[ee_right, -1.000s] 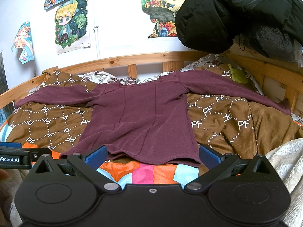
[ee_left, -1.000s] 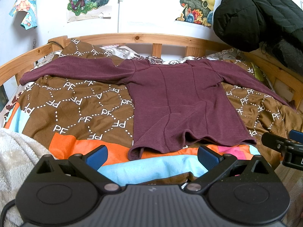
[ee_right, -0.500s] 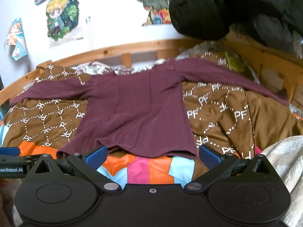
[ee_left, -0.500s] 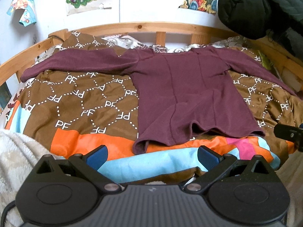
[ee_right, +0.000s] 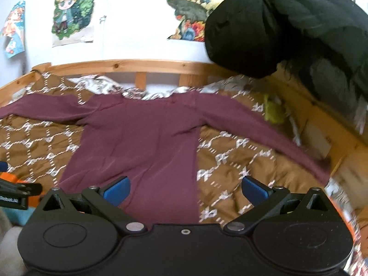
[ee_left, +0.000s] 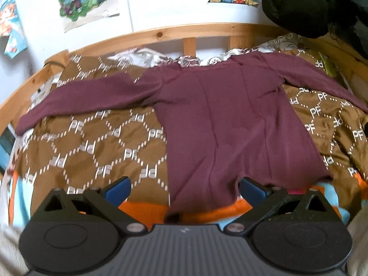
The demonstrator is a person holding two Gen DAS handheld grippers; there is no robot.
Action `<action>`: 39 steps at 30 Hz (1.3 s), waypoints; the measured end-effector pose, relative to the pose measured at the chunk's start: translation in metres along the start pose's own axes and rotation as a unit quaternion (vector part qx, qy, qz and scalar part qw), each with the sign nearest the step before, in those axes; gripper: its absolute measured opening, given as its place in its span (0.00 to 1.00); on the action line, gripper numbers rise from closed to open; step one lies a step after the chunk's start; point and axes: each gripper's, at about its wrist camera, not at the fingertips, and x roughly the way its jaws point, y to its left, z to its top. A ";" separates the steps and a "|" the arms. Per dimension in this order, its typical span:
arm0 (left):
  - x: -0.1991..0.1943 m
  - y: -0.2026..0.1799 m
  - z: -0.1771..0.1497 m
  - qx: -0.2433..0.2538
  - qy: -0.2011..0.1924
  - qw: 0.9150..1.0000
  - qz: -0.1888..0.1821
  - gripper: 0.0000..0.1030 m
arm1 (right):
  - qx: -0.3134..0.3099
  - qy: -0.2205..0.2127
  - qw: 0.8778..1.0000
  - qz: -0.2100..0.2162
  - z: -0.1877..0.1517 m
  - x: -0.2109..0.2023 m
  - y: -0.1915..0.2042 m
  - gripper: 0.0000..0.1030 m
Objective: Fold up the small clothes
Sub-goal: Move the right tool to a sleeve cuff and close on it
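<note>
Maroon knit top (ee_left: 232, 124), long-sleeved, spread flat on a brown quilt (ee_left: 92, 142), sleeves out. Likely soft, light, limp; best pinched at hem corners. Left gripper (ee_left: 184, 189) and right gripper (ee_right: 185, 189): both agape, empty.

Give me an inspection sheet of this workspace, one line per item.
Surface: brown patterned quilt on a bed with a wooden bed frame.
Job's things: maroon long-sleeved top lying flat, unfolded, both sleeves spread out sideways.
Clutter: black padded jacket hanging above the right side; yellow-green item by the frame.
Grippers: left gripper open, at the top's hem, holding nothing; right gripper open, over the hem's right part, empty.
Cables: nothing seen.
Surroundings: white wall with cartoon posters.
</note>
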 end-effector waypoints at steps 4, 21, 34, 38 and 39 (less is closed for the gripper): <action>0.018 -0.004 0.025 0.011 -0.008 1.000 0.005 1.00 | 0.013 -0.001 1.000 -0.019 0.011 0.012 -0.016 1.00; 0.135 -0.010 0.072 0.013 -0.002 1.000 -0.026 1.00 | 0.103 0.060 0.990 -0.071 0.028 0.098 -0.070 1.00; 0.170 0.027 0.062 -0.079 0.046 0.993 -0.070 1.00 | 0.407 0.004 0.890 -0.204 -0.002 0.133 -0.186 0.94; 0.175 0.028 0.061 -0.089 0.057 0.992 -0.073 1.00 | 0.464 -0.011 0.859 -0.215 -0.012 0.143 -0.222 0.88; 0.175 0.027 0.061 -0.089 0.058 0.992 -0.072 1.00 | 0.479 -0.014 0.852 -0.213 -0.014 0.148 -0.230 0.87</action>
